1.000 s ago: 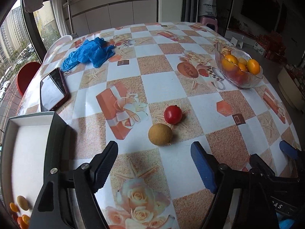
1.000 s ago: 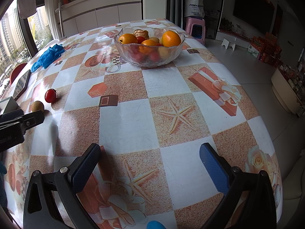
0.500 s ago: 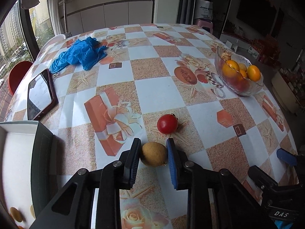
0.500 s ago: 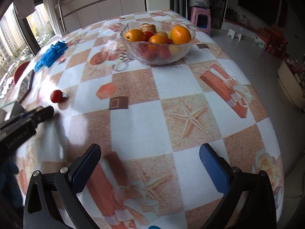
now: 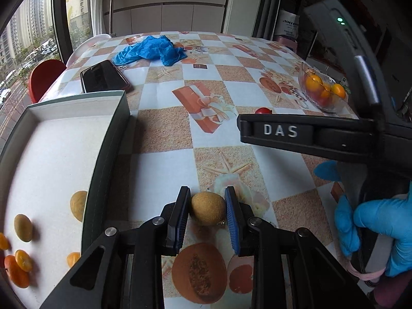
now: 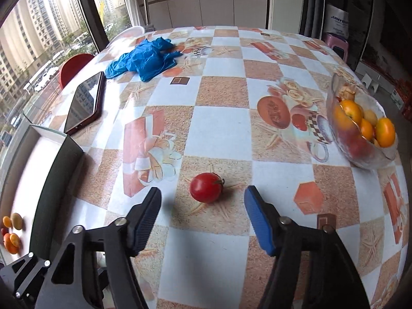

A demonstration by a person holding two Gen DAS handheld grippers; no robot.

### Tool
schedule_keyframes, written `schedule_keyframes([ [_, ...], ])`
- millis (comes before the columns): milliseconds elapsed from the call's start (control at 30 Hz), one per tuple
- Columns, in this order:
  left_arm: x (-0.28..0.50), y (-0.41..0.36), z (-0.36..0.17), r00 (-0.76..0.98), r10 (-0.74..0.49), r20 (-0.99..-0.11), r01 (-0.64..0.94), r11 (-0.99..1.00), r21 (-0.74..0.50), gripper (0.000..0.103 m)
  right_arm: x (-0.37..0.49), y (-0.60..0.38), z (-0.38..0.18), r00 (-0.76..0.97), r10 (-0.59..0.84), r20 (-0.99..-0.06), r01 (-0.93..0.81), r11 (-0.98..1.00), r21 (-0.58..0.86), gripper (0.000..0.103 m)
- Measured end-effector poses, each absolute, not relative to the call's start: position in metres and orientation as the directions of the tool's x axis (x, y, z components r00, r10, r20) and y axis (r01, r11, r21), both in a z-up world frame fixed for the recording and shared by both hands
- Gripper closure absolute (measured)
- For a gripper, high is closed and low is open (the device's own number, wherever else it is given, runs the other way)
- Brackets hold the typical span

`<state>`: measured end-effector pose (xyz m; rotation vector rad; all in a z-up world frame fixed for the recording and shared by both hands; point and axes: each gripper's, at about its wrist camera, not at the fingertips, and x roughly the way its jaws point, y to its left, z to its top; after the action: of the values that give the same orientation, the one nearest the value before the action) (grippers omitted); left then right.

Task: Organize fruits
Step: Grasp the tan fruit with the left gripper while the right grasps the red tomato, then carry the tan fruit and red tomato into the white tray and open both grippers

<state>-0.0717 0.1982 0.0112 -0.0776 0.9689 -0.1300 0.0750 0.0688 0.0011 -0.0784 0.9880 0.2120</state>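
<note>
From the left wrist view, the left claw [image 5: 207, 212] is clenched on a small round tan-brown fruit [image 5: 208, 208], held above the patterned checkered tabletop [image 5: 164, 134] just right of the white shallow tray with dark green walls [image 5: 108, 154]. That tray already holds a similar tan fruit, a yellowish one and some small orange ones. The pads touch only the sides of the round fruit, so I'd worry it could roll out if the grip slackens on the way over the tray wall, or clip that wall if it is carried too low. The right tool's black body crosses just above, close enough to bump.

From the right wrist view, the right claw [image 6: 202, 221] is released wide, its fingers either side of a small red tomato [image 6: 206, 187] resting on the tabletop, not touching it. If one pad arrives first, the tomato could likely roll away; squeezing hard might bruise it. The clear glass bowl of oranges [image 6: 360, 128] sits well apart.
</note>
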Motion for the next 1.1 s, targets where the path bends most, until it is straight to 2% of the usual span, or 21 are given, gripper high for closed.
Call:
schedule_keyframes([
  [33,-0.072,0.2,0.011,0.559,-0.146,-0.816,0.075,0.989,-0.126,0.074,0.075,0.073,0.0,0.538,0.125,-0.834,-0.221,0.975,0.003,0.062],
  [67,-0.073,0.202,0.011,0.559,-0.15,-0.815,0.074,0.989,-0.13,0.074,0.073,0.074,0.001,0.546,0.128,-0.828,-0.23,0.973,-0.002,0.074],
  [100,-0.074,0.202,0.011,0.56,-0.153,-0.814,0.077,0.988,-0.133,0.074,0.071,0.071,0.002,0.539,0.146,-0.829,-0.234,0.972,0.019,0.078],
  [267,-0.076,0.207,0.012,0.566,-0.191,-0.802,0.086,0.981,-0.173,0.074,0.054,0.04,0.014,0.524,0.24,-0.817,-0.211,0.966,0.149,0.078],
  [500,-0.089,0.213,0.03,0.591,-0.236,-0.772,0.095,0.97,-0.224,0.074,0.015,0.021,0.03,0.509,0.304,-0.805,-0.246,0.948,0.203,0.078],
  [800,-0.106,0.243,0.066,0.658,-0.183,-0.731,0.069,0.981,-0.183,0.074,-0.002,0.044,0.052,0.513,0.332,-0.791,-0.29,0.935,0.204,0.077],
  [1100,-0.115,0.291,0.069,0.672,-0.086,-0.735,-0.027,0.99,-0.141,0.074,-0.016,0.106,0.066,0.486,0.375,-0.789,-0.399,0.899,0.181,0.077],
])
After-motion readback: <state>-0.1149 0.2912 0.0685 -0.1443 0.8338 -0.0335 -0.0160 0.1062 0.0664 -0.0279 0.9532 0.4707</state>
